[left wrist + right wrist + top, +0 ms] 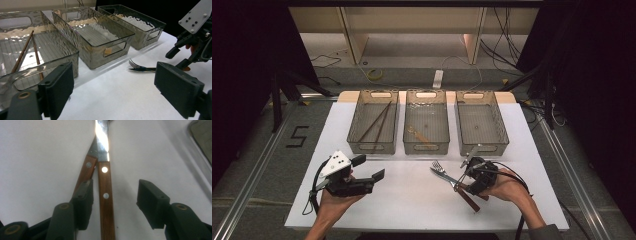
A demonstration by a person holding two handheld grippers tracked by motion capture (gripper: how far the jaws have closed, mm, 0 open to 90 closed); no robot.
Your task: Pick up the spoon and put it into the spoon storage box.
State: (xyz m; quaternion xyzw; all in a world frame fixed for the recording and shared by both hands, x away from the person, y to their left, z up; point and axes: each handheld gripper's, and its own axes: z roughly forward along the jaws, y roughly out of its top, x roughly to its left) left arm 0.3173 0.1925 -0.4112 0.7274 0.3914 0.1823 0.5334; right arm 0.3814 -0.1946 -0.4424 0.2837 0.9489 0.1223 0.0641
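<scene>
The right gripper (468,176) is lowered over 2 wooden-handled utensils lying crossed on the worktop (412,200), in front of the right bin (481,129). In the right gripper view its jaws stand about half open. The upper handle (106,197) lies between them, the left pad close beside it, the right pad well apart; nothing is held yet. The second handle (86,171) runs under the left jaw.

Risks:
1. Both handles may be caught together, since they touch and overlap; a double pick or a skewed grip would result.
2. The left pad may land on the lower handle, tilting the upper one out of the grip.
3. The fork (438,168) tines may drag across the worktop if lifted off balance.

The left gripper (371,168) is held idle above the worktop, jaws wide apart and empty.

Writing: a dark "5" (298,136) is marked on the floor left of the worktop. No brand or label can be read.
</scene>
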